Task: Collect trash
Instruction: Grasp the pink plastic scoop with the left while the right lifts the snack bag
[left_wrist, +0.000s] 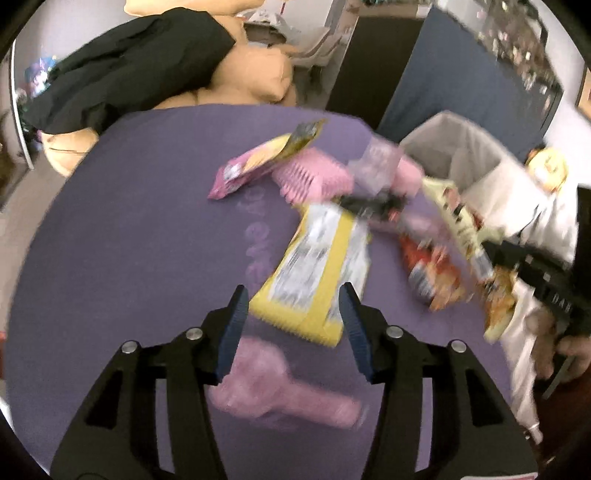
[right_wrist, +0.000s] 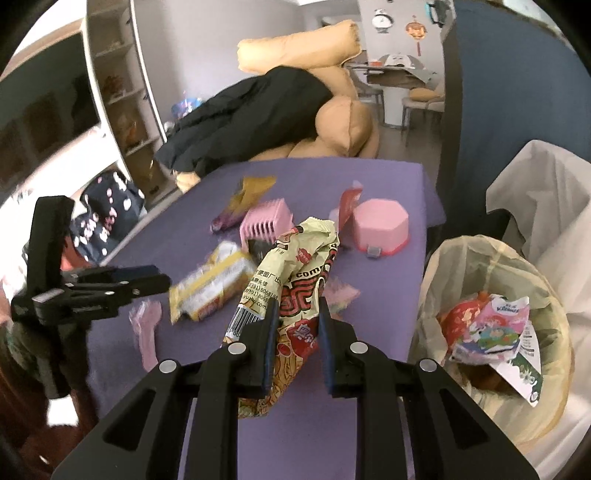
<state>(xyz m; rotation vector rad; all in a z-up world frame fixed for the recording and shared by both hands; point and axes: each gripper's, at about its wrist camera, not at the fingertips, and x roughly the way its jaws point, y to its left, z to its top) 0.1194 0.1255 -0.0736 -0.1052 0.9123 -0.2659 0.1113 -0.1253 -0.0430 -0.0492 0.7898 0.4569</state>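
My right gripper (right_wrist: 295, 308) is shut on a cream and red snack bag (right_wrist: 299, 258), which stands up between its pads above the purple table (right_wrist: 388, 288). In the left wrist view that bag (left_wrist: 456, 212) hangs at the right, next to the lined trash bin (left_wrist: 458, 151). My left gripper (left_wrist: 293, 308) is open, low over the table, with the near end of a yellow wrapper (left_wrist: 321, 258) lying between its fingertips; the pads are not pressing on it. From the right wrist view, the left gripper (right_wrist: 159, 282) points at that wrapper (right_wrist: 214, 284). The bin (right_wrist: 430, 280) holds several wrappers.
On the table lie a pink and yellow wrapper (left_wrist: 258, 162), a pink comb-like piece (right_wrist: 264, 221), a pink octagonal box (right_wrist: 380, 225), a red-orange wrapper (left_wrist: 432, 273) and a pink object (left_wrist: 280, 391). A black jacket (right_wrist: 251, 118) covers tan cushions behind.
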